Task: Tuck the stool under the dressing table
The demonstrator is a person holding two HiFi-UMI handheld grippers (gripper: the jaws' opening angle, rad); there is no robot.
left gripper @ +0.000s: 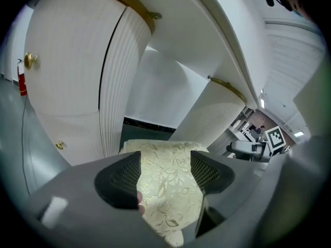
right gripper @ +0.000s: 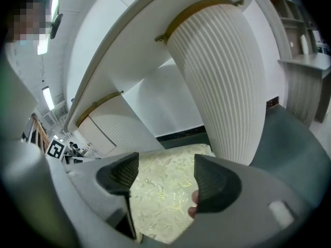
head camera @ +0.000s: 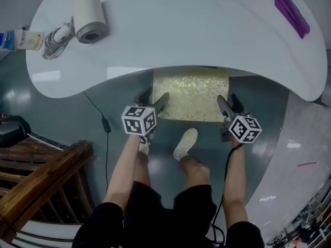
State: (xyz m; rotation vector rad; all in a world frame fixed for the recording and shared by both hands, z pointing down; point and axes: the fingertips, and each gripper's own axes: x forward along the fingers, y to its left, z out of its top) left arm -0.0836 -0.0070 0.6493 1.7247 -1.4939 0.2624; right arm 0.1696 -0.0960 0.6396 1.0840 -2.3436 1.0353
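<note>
Sitting in the recess of the white table (head camera: 181, 30), the stool (head camera: 192, 94) has its far part under the table top and its near edge of gold floral fabric still exposed. The left tool (head camera: 154, 98) is at the stool's near left corner and the right tool (head camera: 229, 103) at its near right corner, one on either side of the seat.

Left tool (left gripper: 165, 174): jaws moderately apart, nothing clamped. The stool's cushion (left gripper: 168, 190) shows in the gap beyond the pads. Contact with the fabric cannot be confirmed.

Right tool (right gripper: 166, 177): jaws wide, nothing clamped. The cushion (right gripper: 160, 195) lies in the gap and beyond it, just left of a fluted table pedestal (right gripper: 227, 76).

On the table top, a paper roll (head camera: 89, 18) and a coiled cable (head camera: 54, 40) lie at the far left and a purple item (head camera: 290, 10) at the far right, all well apart from the stool. The person's shoe (head camera: 185, 143) rests on the floor just near of the stool.
</note>
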